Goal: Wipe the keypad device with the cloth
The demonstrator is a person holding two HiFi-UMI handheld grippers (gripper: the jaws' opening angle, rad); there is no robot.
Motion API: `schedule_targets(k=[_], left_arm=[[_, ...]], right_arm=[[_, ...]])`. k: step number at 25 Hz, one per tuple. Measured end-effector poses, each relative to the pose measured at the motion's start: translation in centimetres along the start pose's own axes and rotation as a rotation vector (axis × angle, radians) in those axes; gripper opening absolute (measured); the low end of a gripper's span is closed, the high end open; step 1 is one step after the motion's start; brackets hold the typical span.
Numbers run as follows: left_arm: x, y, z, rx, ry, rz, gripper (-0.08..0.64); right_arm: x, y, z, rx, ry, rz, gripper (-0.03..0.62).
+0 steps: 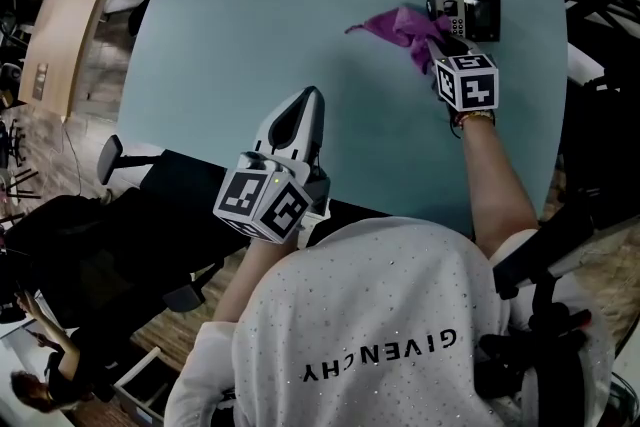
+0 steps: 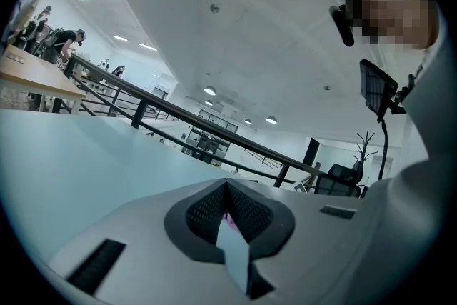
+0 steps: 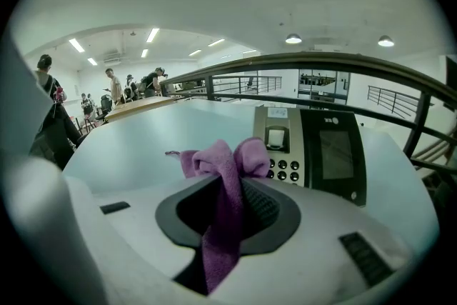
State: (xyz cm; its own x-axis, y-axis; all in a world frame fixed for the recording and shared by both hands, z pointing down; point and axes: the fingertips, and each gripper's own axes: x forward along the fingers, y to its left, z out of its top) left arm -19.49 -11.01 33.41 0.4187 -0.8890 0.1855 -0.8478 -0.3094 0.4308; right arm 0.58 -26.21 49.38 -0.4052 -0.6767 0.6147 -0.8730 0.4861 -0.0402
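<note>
The keypad device [image 1: 465, 11] lies flat at the far right of the pale blue table [image 1: 250, 25]; it is dark, with a grey key panel and a screen. In the right gripper view the keypad device [image 3: 310, 151] sits just beyond the jaws. My right gripper [image 1: 440, 43] is shut on the purple cloth [image 1: 398, 28], which bunches out ahead of the jaws beside the keypad's left edge. The cloth [image 3: 223, 186] runs down between the jaws. My left gripper [image 1: 303, 105] hovers over the table's near edge, shut and holding nothing.
A black office chair [image 1: 120, 215] stands below the table's near left edge. Wooden desks [image 1: 70, 15] and a railing lie to the left. A black stand [image 1: 550, 315] is at the lower right. A person's white sweater [image 1: 380, 335] fills the bottom of the head view.
</note>
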Motion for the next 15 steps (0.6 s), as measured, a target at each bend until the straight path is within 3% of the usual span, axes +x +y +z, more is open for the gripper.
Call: schedule_targets(k=[11,15], left_arm=[[-0.3,-1.4,-0.1,0.005,0.002,0.009,0.0],[-0.6,-1.5,-0.2,0.013,0.002,0.026,0.0]], right_arm=[[-0.8,0.8,-1.7,0.011,0.093,0.101,0.073],[-2.3,1.6,2.6,0.051,-0.011,0.226,0.072]])
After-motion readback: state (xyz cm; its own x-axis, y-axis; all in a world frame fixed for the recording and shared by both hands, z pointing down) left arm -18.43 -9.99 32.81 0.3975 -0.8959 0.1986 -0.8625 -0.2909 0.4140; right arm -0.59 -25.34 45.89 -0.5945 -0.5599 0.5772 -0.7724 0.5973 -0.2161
